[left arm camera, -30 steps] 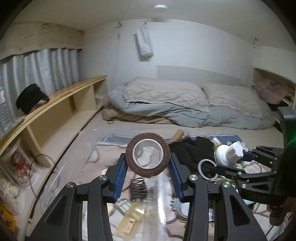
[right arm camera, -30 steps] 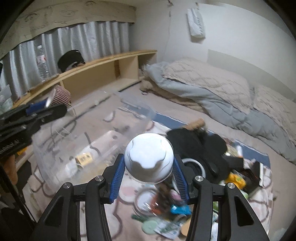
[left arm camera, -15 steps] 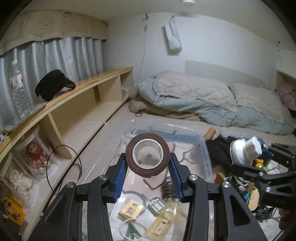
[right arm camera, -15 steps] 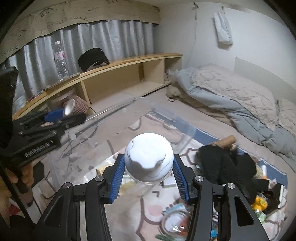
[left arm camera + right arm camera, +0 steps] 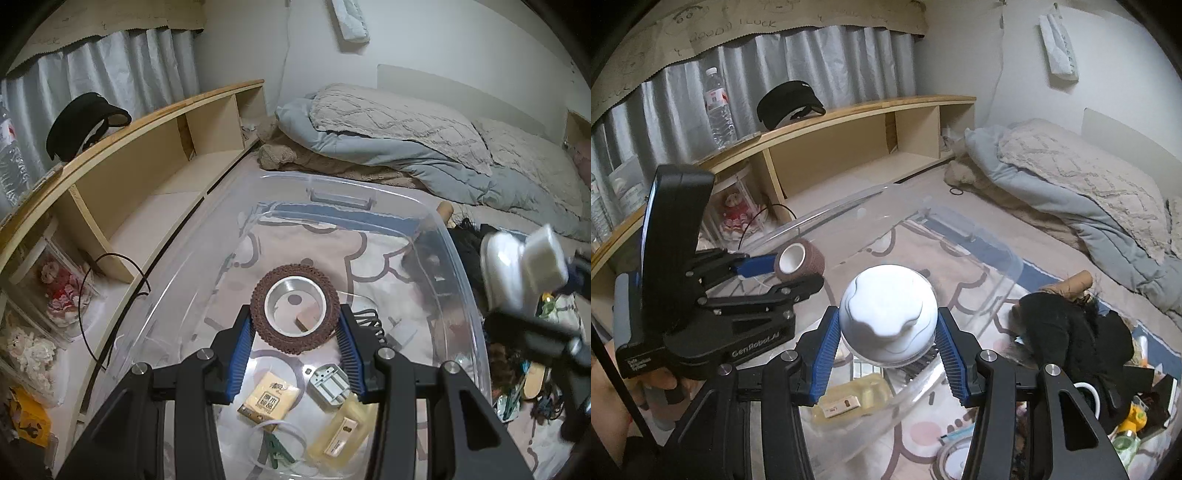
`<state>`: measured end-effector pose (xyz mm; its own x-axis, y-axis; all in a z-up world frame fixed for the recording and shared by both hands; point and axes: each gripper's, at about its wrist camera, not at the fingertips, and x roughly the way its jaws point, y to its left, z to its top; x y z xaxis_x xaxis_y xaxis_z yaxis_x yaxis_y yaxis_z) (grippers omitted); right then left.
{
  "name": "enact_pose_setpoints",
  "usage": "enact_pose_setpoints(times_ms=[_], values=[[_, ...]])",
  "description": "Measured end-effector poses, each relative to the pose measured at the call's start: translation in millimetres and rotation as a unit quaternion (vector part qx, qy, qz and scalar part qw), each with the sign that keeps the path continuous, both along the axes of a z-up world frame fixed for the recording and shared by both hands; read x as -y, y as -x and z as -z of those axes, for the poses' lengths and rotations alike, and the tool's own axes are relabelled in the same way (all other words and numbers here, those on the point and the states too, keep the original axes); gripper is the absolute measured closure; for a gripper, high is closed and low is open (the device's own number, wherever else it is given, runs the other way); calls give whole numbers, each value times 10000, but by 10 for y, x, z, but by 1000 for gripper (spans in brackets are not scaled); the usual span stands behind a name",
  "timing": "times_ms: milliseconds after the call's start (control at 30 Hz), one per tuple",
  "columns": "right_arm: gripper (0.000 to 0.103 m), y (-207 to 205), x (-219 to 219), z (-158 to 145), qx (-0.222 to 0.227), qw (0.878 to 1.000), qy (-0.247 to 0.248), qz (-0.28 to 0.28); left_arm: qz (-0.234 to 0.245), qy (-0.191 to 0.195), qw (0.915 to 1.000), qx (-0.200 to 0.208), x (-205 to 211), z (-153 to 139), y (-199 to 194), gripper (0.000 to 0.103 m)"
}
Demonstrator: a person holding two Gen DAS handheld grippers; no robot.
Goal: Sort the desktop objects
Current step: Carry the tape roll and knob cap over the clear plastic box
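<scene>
Brown bandage roll with a white core, held above the clear bin; white knobbed lid held over its rim

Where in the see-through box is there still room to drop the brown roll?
The far half of the clear plastic bin, below its handle end, is bare floor. The near end is crowded: a yellow card packet, grey plastic block, pale yellow box, green clip. The left gripper holds the brown tape roll above it.
</scene>
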<state>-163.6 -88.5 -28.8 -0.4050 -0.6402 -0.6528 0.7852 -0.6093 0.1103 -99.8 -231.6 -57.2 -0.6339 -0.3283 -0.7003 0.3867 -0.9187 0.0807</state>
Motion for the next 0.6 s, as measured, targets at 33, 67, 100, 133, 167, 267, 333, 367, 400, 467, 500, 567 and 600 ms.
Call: enact_pose_setpoints(times_ms=[33, 67, 100, 133, 167, 267, 333, 367, 400, 467, 500, 567, 600], values=[[51, 6, 27, 15, 20, 10000, -11, -6, -15, -31, 10000, -4, 17, 0, 17, 59], [51, 12, 59, 30, 42, 10000, -23, -10, -23, -65, 10000, 1, 35, 1, 35, 59], [51, 19, 80, 45, 61, 10000, -36, -18, -38, -99, 9999, 16, 55, 4, 52, 59], [51, 21, 99, 57, 70, 10000, -49, -26, -60, -128, 9999, 35, 73, 8, 66, 59], [51, 23, 113, 68, 74, 9999, -64, -32, -89, -170, 9998, 55, 93, 18, 82, 59], [51, 30, 136, 85, 77, 9999, -98, -45, -149, -247, 9995, 139, 143, 58, 132, 59], [51, 43, 135, 92, 92, 9999, -103, -27, -187, -310, 9991, 241, 164, 86, 167, 59], [51, 50, 136, 92, 100, 9999, -100, -21, -210, -348, 9988, 281, 175, 95, 177, 59], [51, 58, 131, 92, 112, 9999, -92, -13, -227, -364, 9986, 307, 185, 101, 182, 59], [51, 74, 125, 95, 136, 9999, -82, 23, -318, -364, 9981, 382, 205, 121, 191, 59], [51, 78, 120, 95, 149, 9999, -72, 22, -369, -381, 9977, 425, 215, 134, 203, 59], [51, 81, 114, 95, 164, 9998, -61, 25, -446, -419, 9971, 455, 239, 144, 202, 49], [51, 80, 116, 93, 163, 9998, -62, 20, -513, -407, 9969, 446, 249, 139, 193, 29]])
